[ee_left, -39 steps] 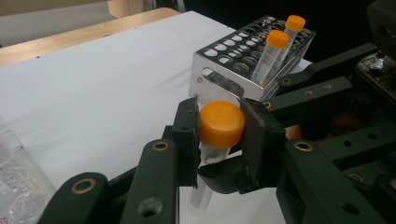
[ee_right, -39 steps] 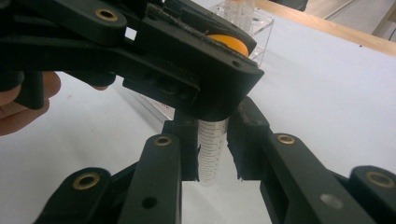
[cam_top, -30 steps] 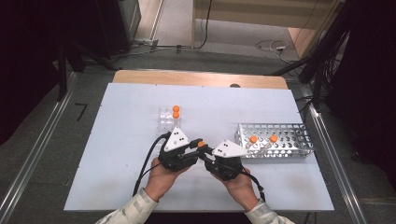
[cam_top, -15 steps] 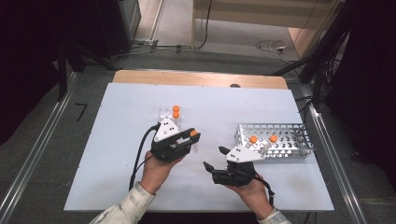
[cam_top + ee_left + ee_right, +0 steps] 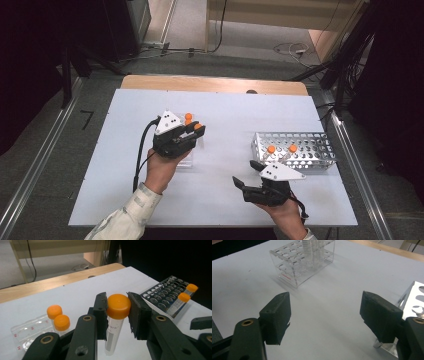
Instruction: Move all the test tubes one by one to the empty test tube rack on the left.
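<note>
My left gripper (image 5: 196, 131) is shut on a clear tube with an orange cap (image 5: 118, 306), held upright by its cap. It hangs just beside a clear plastic rack (image 5: 26, 330) that holds two more orange-capped tubes (image 5: 58, 317). In the high view the held tube's cap (image 5: 198, 127) sits close to a rack tube's cap (image 5: 188, 116). My right gripper (image 5: 246, 174) is near the table's front edge, open and holding nothing. In the right gripper view its jaws stand wide apart, with the clear rack (image 5: 303, 262) far ahead.
A metal wire rack (image 5: 310, 145) stands at the right with two orange-capped tubes (image 5: 270, 149) in its near left corner. Its corner (image 5: 412, 296) lies close to my right gripper's jaw. A white table (image 5: 225, 110) carries everything, with open room in the middle.
The two grippers, close together a second ago, have separated. The left one carried the orange-capped tube back toward the clear rack. The right one drew back toward the front edge, open.
</note>
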